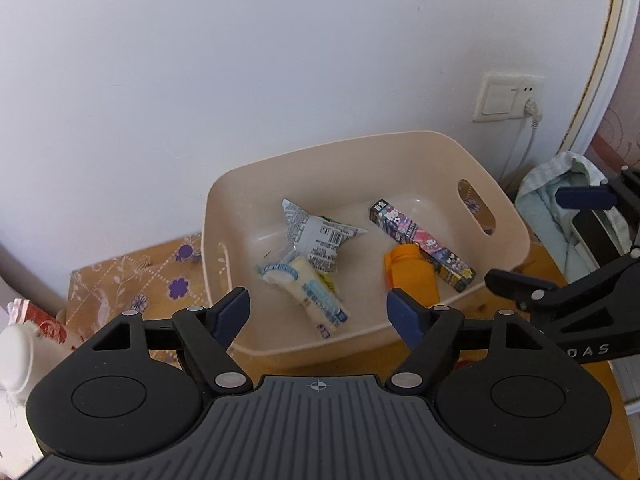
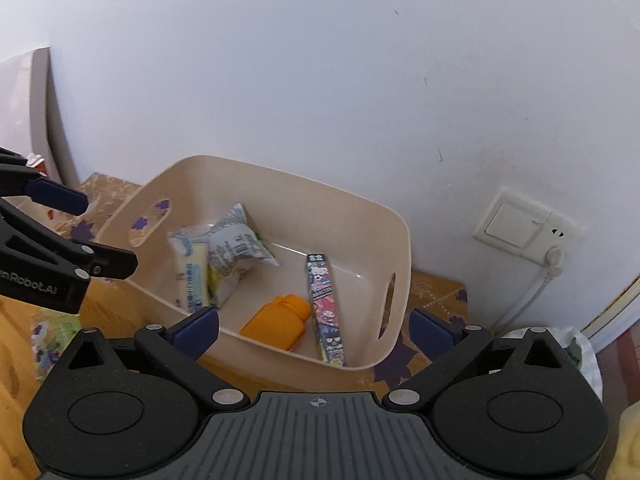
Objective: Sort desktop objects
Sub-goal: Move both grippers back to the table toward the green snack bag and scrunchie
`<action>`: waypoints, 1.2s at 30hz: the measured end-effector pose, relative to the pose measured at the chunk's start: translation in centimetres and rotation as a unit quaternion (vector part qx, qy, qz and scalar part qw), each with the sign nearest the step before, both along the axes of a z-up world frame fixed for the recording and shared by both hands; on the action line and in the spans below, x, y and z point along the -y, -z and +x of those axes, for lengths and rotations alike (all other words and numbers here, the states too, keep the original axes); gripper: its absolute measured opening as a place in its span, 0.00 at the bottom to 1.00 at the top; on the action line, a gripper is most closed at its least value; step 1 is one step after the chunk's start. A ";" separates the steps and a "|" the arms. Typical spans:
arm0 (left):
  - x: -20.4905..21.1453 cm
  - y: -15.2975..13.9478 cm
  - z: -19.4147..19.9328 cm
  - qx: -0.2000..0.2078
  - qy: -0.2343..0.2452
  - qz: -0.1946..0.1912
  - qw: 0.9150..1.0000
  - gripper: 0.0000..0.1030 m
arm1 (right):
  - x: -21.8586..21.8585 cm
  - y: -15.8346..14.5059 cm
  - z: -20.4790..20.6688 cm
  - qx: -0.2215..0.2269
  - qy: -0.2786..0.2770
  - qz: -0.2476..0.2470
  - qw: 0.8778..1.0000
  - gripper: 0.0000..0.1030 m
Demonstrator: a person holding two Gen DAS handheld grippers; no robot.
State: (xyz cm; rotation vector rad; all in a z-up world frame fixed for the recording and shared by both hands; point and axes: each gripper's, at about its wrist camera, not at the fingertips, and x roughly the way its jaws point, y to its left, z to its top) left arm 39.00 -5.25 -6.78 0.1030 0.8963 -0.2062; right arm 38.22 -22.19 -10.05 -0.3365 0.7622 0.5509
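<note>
Wall socket (image 2: 532, 232) shows in both views — red packet (image 1: 40, 320) only leftward.

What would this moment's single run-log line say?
left gripper: open, empty | right gripper: open, empty | beige bin: holds orange bottle, cartoon box, two snack packets

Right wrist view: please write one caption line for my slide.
Open right hand-held gripper above a beige bin holding an orange bottle, a cartoon-print box and two snack packets.
</note>
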 end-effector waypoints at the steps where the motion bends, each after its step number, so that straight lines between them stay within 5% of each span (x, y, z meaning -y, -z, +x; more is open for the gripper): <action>1: -0.1 -0.3 -0.5 0.003 0.001 0.003 1.000 0.75 | 0.1 -0.3 -0.3 0.001 -0.003 0.000 1.000 1.00; 15: -2.5 -0.4 -5.7 -0.016 -0.008 0.021 1.000 0.78 | 5.0 1.0 -5.3 -0.027 -0.019 -0.034 0.999 1.00; 36: -6.5 8.0 -8.0 -0.120 -0.008 0.057 0.991 0.78 | 10.2 10.2 -4.5 -0.132 0.050 -0.046 0.989 1.00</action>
